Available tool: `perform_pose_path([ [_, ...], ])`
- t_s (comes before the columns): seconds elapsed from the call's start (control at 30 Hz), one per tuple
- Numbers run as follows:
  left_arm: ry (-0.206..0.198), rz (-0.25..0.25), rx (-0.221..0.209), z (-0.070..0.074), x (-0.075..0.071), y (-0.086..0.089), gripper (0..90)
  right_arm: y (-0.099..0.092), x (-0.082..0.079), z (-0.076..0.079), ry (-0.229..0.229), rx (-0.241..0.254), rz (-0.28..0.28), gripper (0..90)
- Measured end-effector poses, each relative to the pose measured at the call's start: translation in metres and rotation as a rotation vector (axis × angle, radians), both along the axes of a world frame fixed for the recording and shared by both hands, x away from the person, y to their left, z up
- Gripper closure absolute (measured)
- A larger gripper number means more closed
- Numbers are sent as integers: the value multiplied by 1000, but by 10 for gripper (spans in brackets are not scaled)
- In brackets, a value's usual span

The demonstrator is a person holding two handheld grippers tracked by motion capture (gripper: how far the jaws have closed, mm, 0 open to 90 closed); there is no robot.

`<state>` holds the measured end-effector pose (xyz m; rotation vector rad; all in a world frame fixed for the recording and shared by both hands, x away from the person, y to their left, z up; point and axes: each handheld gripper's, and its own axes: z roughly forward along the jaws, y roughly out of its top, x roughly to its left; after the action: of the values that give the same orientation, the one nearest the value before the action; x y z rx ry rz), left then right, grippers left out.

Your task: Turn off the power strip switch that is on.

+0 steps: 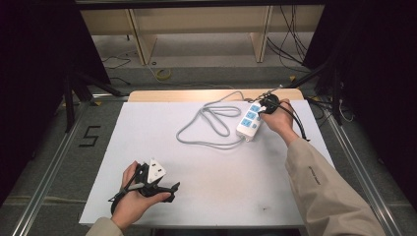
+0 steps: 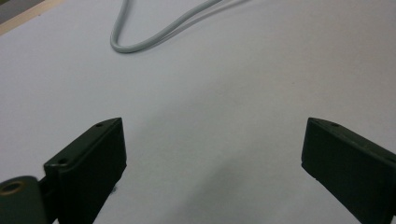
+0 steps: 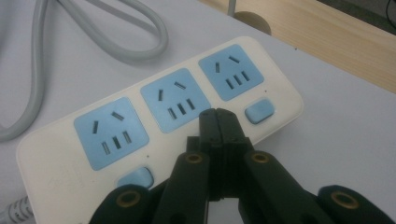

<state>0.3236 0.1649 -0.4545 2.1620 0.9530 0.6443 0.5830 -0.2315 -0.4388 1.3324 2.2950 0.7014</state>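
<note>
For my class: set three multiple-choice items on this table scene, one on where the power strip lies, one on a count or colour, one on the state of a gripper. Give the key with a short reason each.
1. Where on the white table top does the power strip lie?
A. near the person's edge, by the left gripper
B. toward the far right, under the right gripper
C. at the far left corner

2. How many blue socket panels does the power strip have?
A. two
B. three
C. five

3. How do the jaws of the left gripper stand?
A. wide apart over bare table
B. shut on the grey cable
C. shut on the power strip

Key: 1 B, the high view shows it at the far right beneath the right gripper. 2 B, the right gripper view shows three blue panels in a row. 3 A, the left gripper view shows both jaws apart, the grey cable lying farther off.
</note>
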Motion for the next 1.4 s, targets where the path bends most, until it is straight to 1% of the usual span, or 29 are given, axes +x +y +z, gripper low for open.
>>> perform_pose_path([
  [0.13,0,-4,5,0,0,0,61,-3,-3,2,-4,15,4,900],
  [0.17,0,-4,5,0,0,0,61,-4,-4,3,-9,23,4,873],
  [0.23,1,-3,6,0,0,0,61,-5,-5,3,-5,31,6,861],
  [0.53,2,-1,6,0,0,0,61,-9,-13,9,-20,64,19,801],
  [0.8,4,0,5,0,0,0,61,-12,-22,12,-24,70,29,746],
  [0.97,3,1,8,0,0,0,61,-15,-27,13,-28,64,38,708],
  [1.27,2,2,8,0,0,0,61,-19,-40,18,-30,93,52,655],
  [1.3,2,3,8,0,0,0,61,-20,-41,18,-36,91,58,648],
  [1.4,0,3,9,0,0,0,61,-21,-46,20,-31,99,67,622],
])
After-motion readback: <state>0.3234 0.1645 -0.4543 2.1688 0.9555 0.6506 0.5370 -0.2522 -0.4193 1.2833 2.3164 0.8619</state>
